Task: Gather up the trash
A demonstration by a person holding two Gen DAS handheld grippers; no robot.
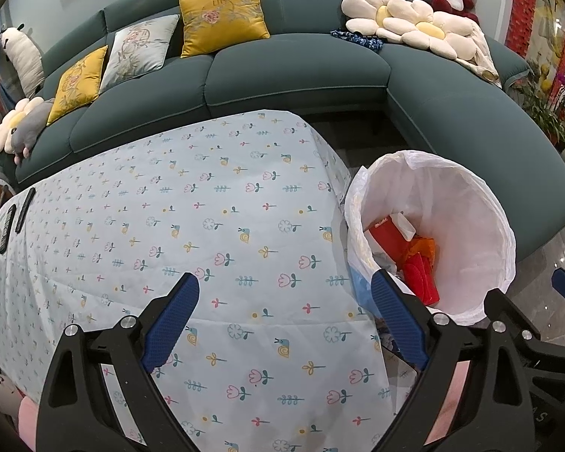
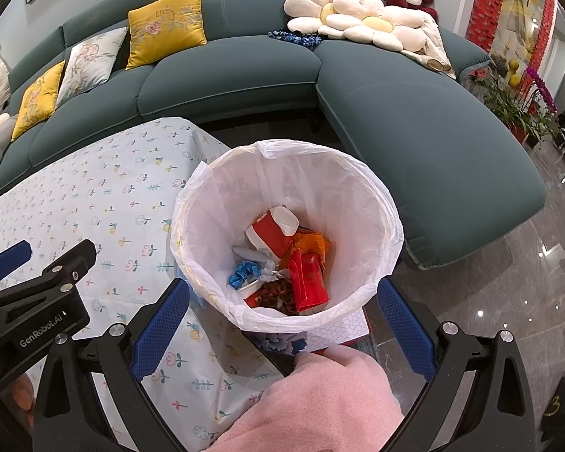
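Note:
A trash bin with a white liner stands on the floor at the table's right corner; it also shows in the left wrist view. Inside lie a red and white carton, red packets, orange wrap and blue scraps. My right gripper is open and empty, just above the bin's near rim. My left gripper is open and empty over the flower-print tablecloth, left of the bin. The left gripper also shows at the left edge of the right wrist view.
A dark green corner sofa with yellow and grey cushions and plush toys curves behind the table and bin. Black remotes lie at the table's far left edge. A pink cloth is under my right gripper. Glossy floor lies to the right.

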